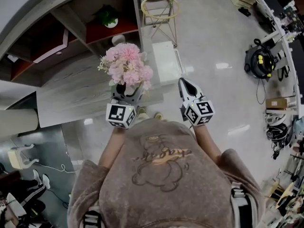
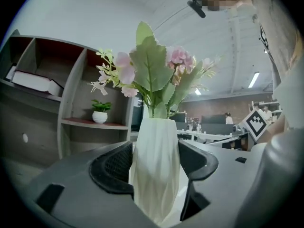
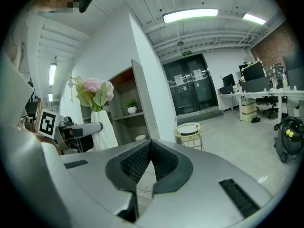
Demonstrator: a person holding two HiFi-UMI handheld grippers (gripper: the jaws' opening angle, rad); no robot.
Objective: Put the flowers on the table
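Observation:
A bunch of pink flowers [image 1: 127, 65] stands upright in a white faceted vase [image 2: 154, 170]. My left gripper [image 1: 127, 93] is shut on the vase, with a dark pad pressing each side of its body in the left gripper view. It holds the vase at the near edge of the grey wood-grain table [image 1: 71, 94]. My right gripper [image 1: 184, 83] is to the right of the vase, apart from it, jaws shut with nothing between them. In the right gripper view the flowers [image 3: 92, 91] and vase [image 3: 103, 129] show at the left.
An open shelf unit behind the table holds a small potted plant [image 1: 108, 17]. A round wire stool [image 1: 160, 6] and a white box [image 1: 166, 61] stand on the floor beyond my right gripper. A vacuum cleaner [image 1: 260, 61] and desks are far right.

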